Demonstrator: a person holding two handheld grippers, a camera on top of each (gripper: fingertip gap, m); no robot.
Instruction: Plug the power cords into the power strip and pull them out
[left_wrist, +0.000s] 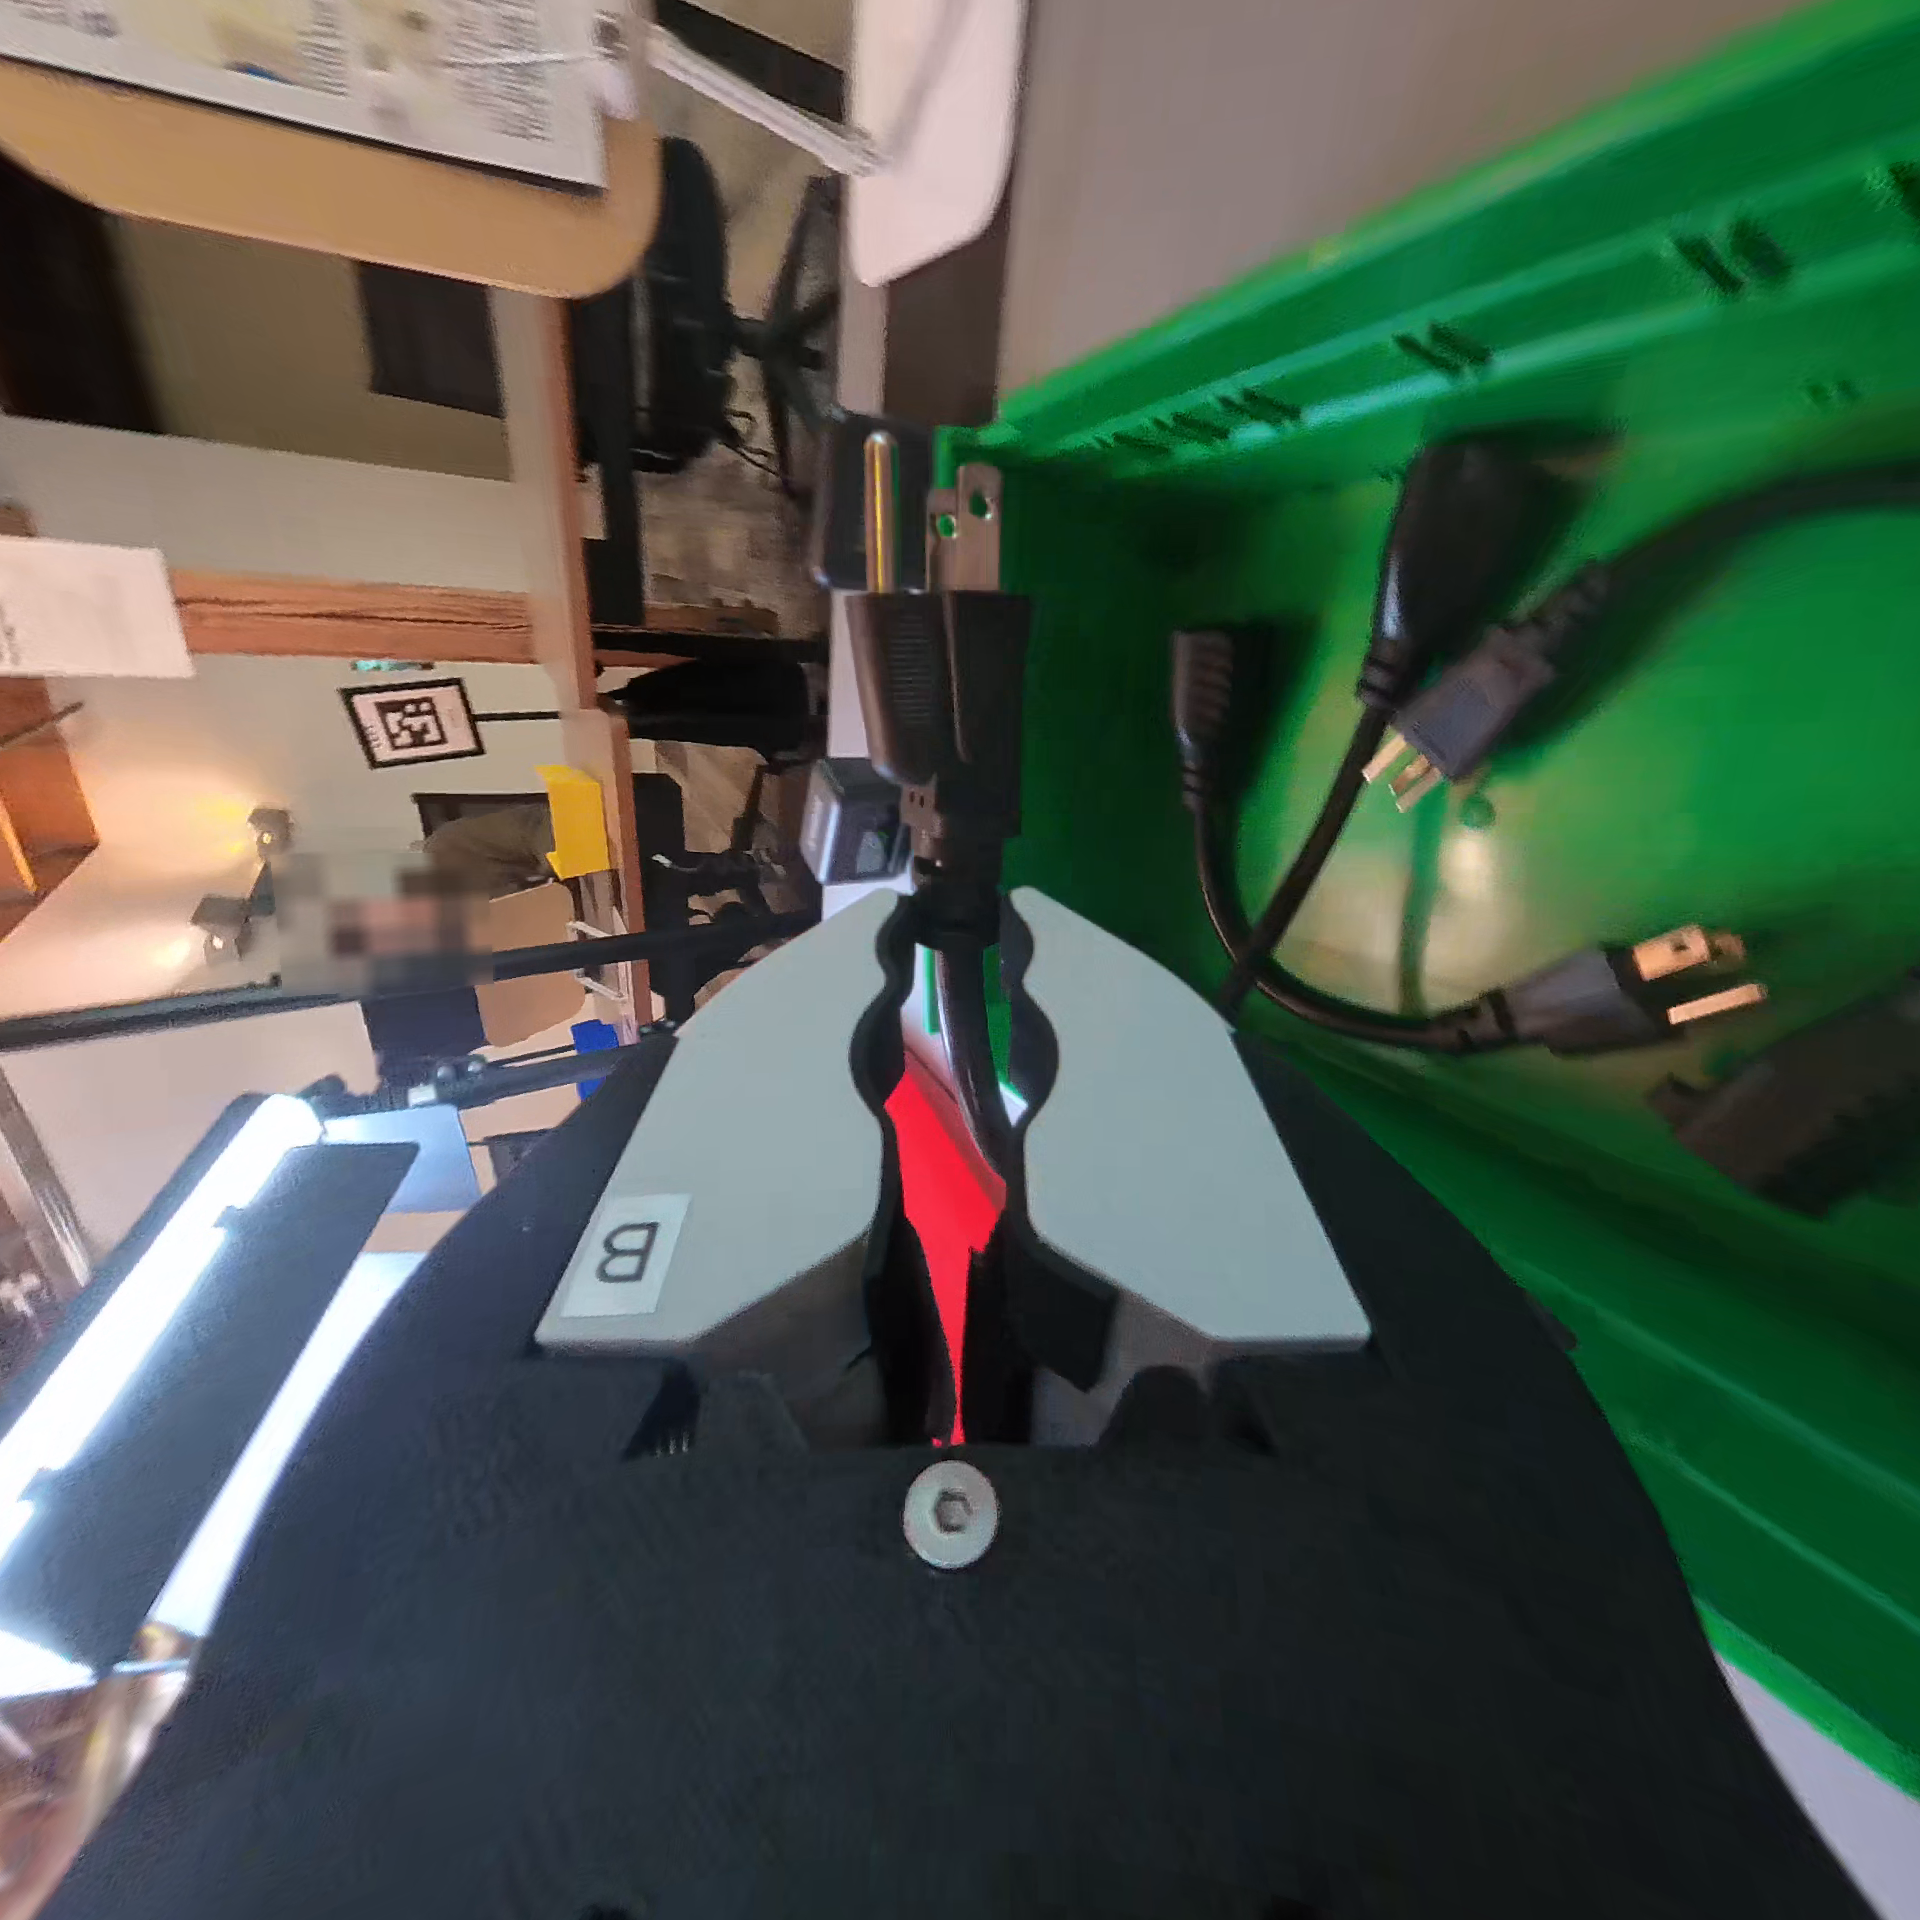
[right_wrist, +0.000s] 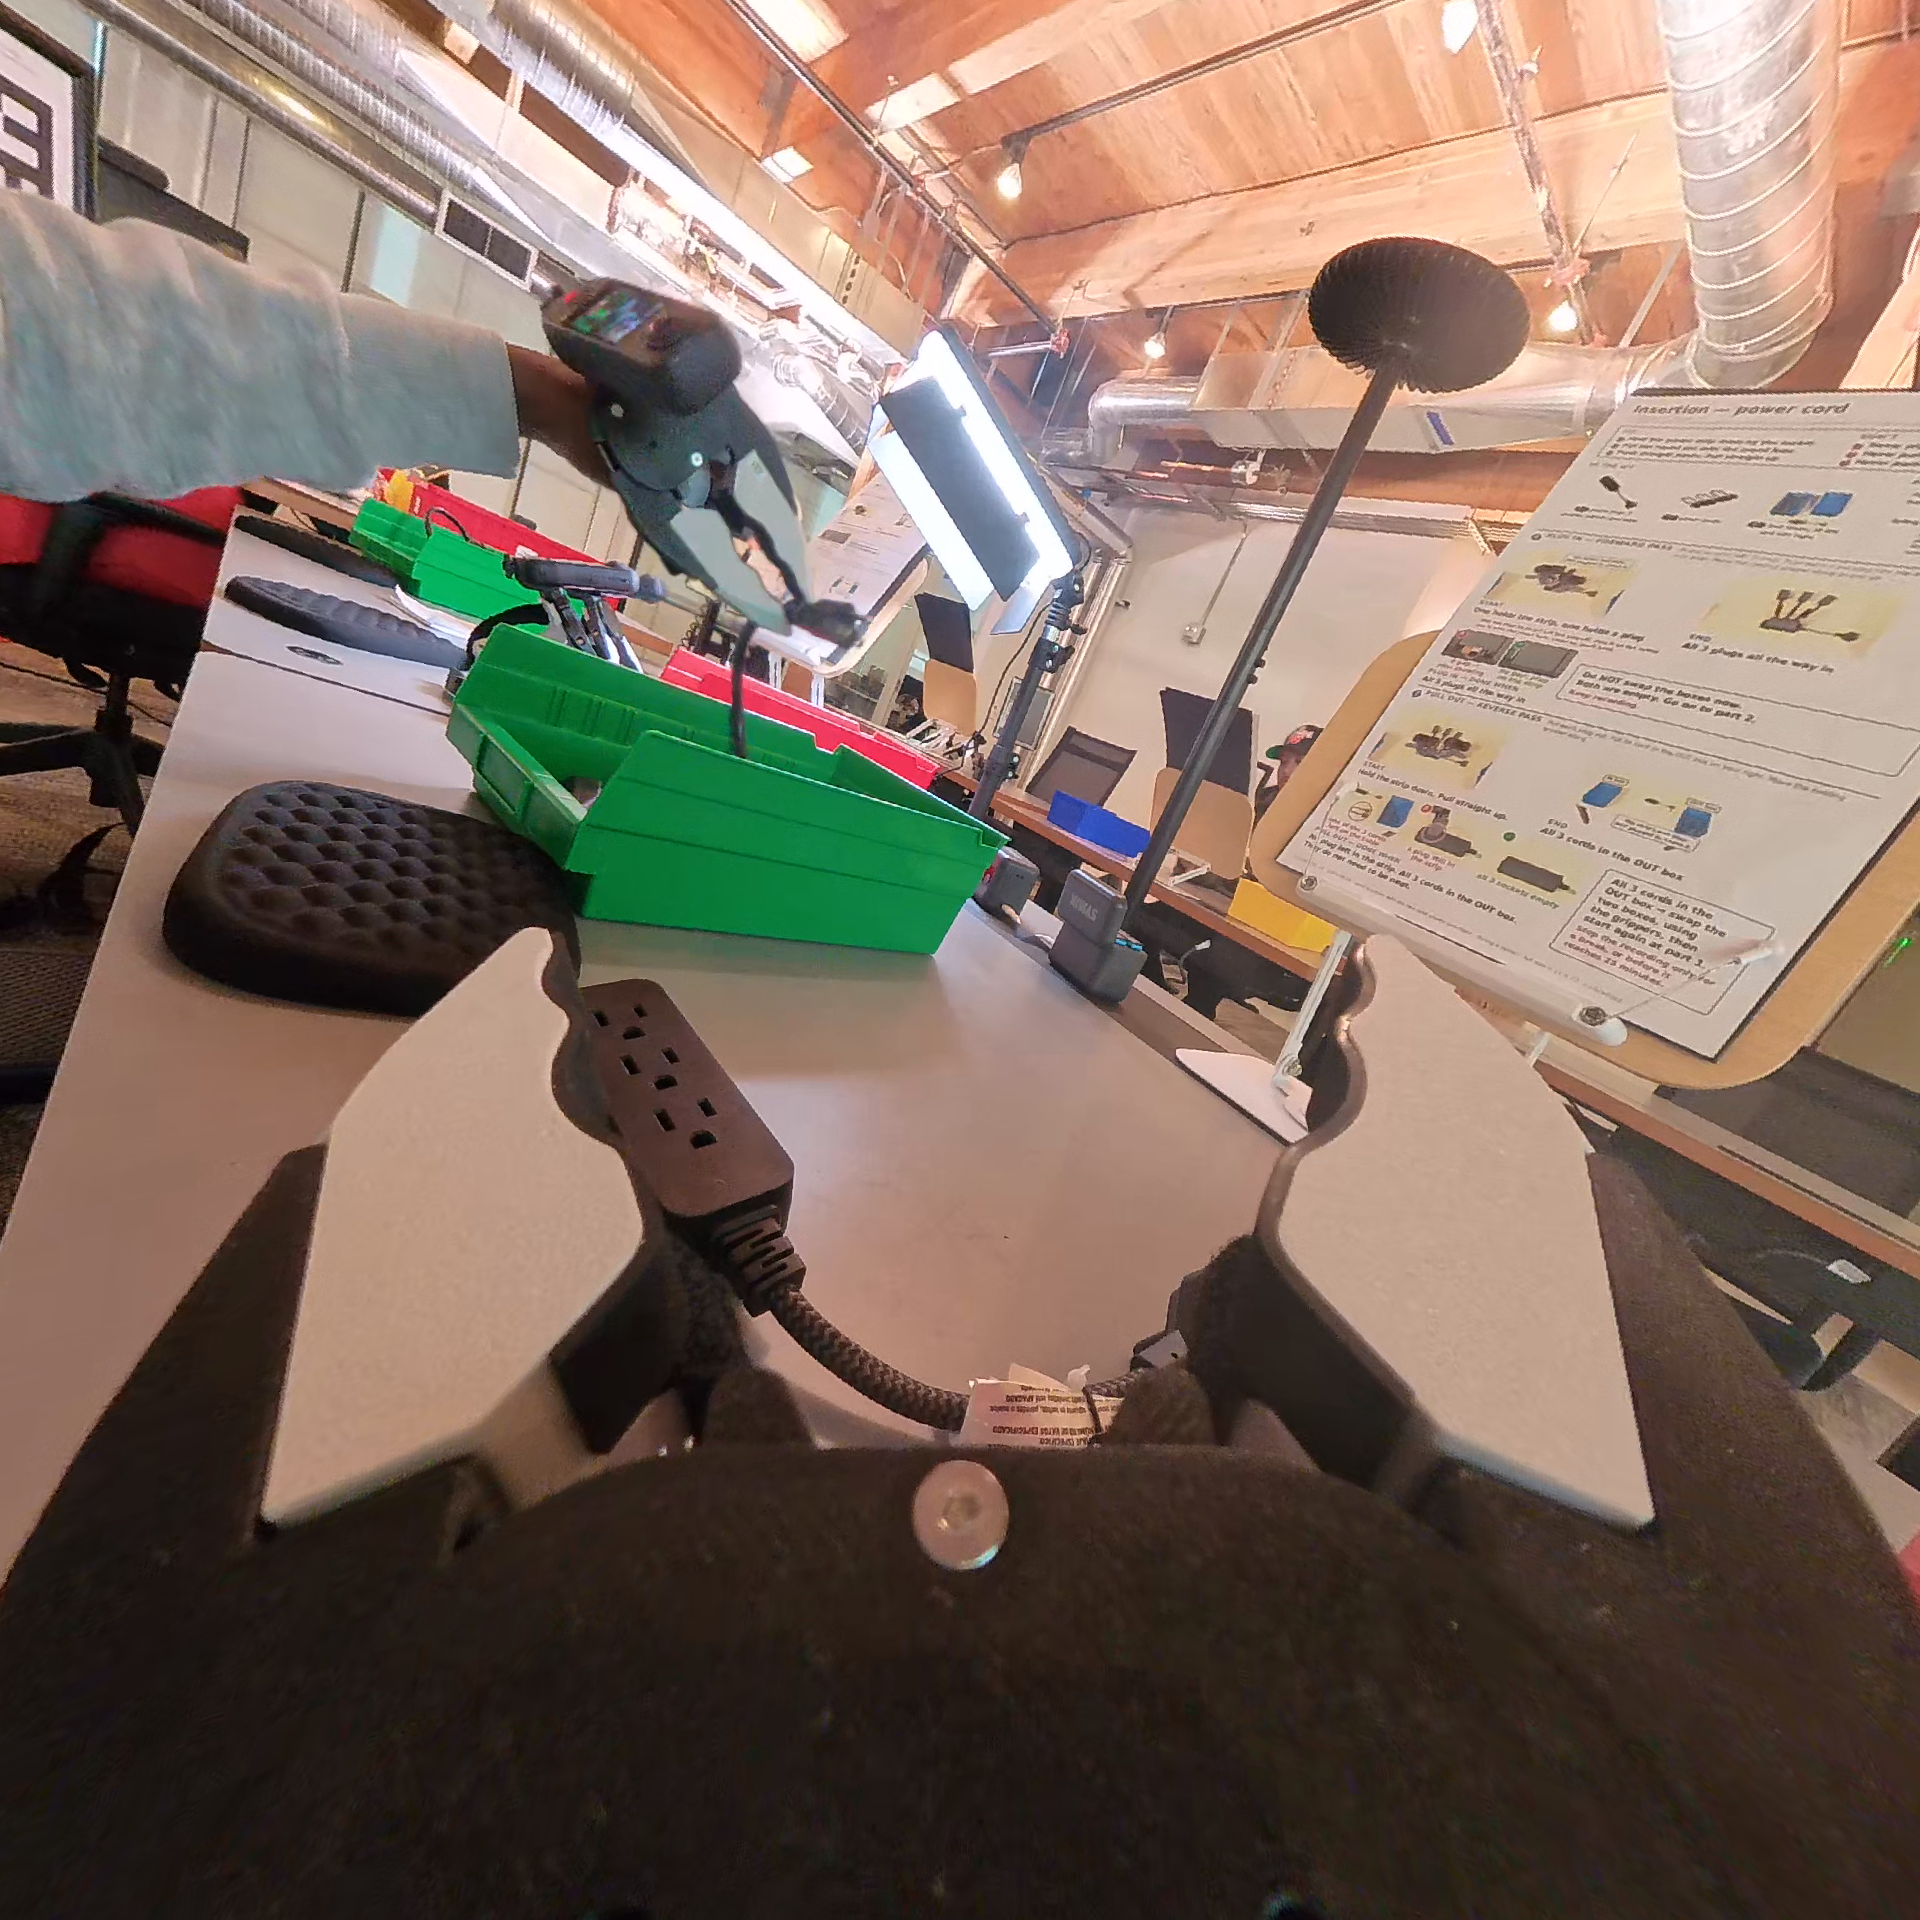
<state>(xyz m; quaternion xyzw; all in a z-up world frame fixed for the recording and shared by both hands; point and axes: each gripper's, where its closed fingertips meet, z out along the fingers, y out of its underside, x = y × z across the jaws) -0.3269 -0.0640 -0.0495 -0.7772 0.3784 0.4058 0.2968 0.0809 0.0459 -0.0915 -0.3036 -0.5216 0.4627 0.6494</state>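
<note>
The left gripper (left_wrist: 951, 935) was clamped on a black power cord (left_wrist: 940, 717) just behind its plug, prongs pointing forward, above the green bin (left_wrist: 1558, 312). Two more cords (left_wrist: 1455, 707) lay loose inside that bin. The right gripper (right_wrist: 945, 1049) stood wide apart, low over the grey table (right_wrist: 987, 1091), holding nothing. The black power strip (right_wrist: 670, 1101) lay on the table between its fingers, close against the left one.
</note>
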